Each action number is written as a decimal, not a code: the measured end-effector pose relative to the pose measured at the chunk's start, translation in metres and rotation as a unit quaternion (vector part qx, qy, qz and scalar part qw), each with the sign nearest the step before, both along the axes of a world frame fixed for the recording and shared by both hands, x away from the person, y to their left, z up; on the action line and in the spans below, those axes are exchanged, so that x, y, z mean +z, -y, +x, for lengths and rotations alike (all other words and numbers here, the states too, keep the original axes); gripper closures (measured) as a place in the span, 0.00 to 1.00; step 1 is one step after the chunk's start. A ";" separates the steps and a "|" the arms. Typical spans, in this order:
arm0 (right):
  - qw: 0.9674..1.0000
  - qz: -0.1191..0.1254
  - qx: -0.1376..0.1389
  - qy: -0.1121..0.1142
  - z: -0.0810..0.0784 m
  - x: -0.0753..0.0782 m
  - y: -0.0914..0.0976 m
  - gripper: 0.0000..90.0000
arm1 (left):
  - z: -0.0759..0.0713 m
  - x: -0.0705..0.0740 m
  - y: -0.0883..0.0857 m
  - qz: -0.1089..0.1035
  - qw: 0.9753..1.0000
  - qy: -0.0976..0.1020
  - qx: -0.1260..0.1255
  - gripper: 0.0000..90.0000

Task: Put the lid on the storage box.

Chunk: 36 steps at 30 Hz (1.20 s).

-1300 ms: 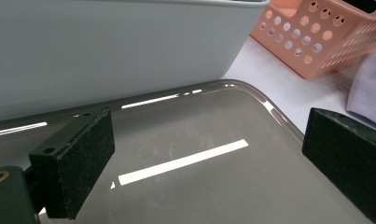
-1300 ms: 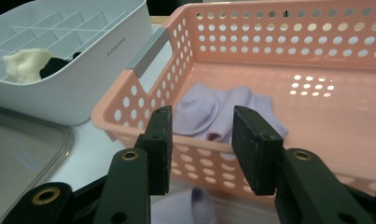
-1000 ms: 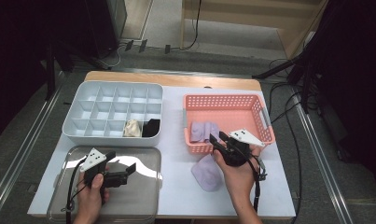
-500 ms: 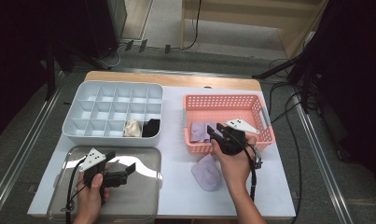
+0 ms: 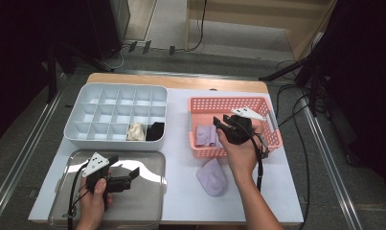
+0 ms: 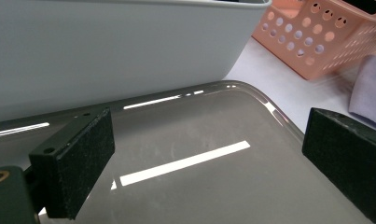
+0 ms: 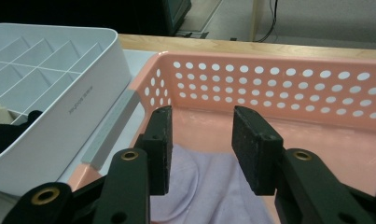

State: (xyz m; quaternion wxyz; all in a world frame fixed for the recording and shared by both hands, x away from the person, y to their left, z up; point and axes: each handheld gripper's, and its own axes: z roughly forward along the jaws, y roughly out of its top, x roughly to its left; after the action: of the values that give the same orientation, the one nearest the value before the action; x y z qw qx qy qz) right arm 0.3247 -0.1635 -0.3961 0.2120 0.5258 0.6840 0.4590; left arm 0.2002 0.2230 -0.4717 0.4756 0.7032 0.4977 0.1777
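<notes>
My right gripper (image 5: 220, 122) hovers over the pink perforated basket (image 5: 229, 101), jaws apart with nothing between them. In the right gripper view the right gripper (image 7: 202, 135) points into the basket (image 7: 279, 79), just above a lavender cloth (image 7: 209, 186) lying on its floor. From above, that cloth (image 5: 206, 135) lies in the basket's left part. A second lavender cloth (image 5: 212, 176) rests on the white table in front of the basket. My left gripper (image 5: 125, 165) is held open over the metal tray (image 5: 142, 206); the left gripper (image 6: 209, 154) has empty jaws above the tray's shiny floor (image 6: 199, 186).
A white compartment box (image 5: 85, 110) stands at the back left, holding a beige item (image 5: 135, 132) and a black item (image 5: 155, 131) in its front row. Its wall (image 6: 106, 46) rises just beyond the metal tray. Cables trail off the table's right side.
My right gripper has moved away from the basket's front wall, farther in over the basket and slightly up. The left gripper has stayed put.
</notes>
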 end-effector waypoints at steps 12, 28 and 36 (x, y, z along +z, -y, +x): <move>1.000 -0.004 -0.005 -0.014 0.021 -0.001 0.000 0.65 | 0.000 0.000 0.000 -0.002 1.000 0.000 -0.003 0.03; 1.000 -0.011 -0.010 -0.019 0.048 -0.001 -0.006 0.65 | 0.001 0.000 -0.001 -0.006 1.000 -0.001 -0.002 0.03; 0.999 -0.031 -0.007 -0.019 0.059 -0.010 -0.007 0.64 | 0.001 0.000 -0.001 -0.007 1.000 -0.001 -0.002 0.03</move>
State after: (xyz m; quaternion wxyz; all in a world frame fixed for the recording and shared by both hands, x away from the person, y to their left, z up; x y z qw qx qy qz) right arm 0.3841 -0.1563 -0.4056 0.2186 0.5319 0.6985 0.4260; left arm 0.2009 0.2238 -0.4718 0.4800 0.7011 0.4982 0.1727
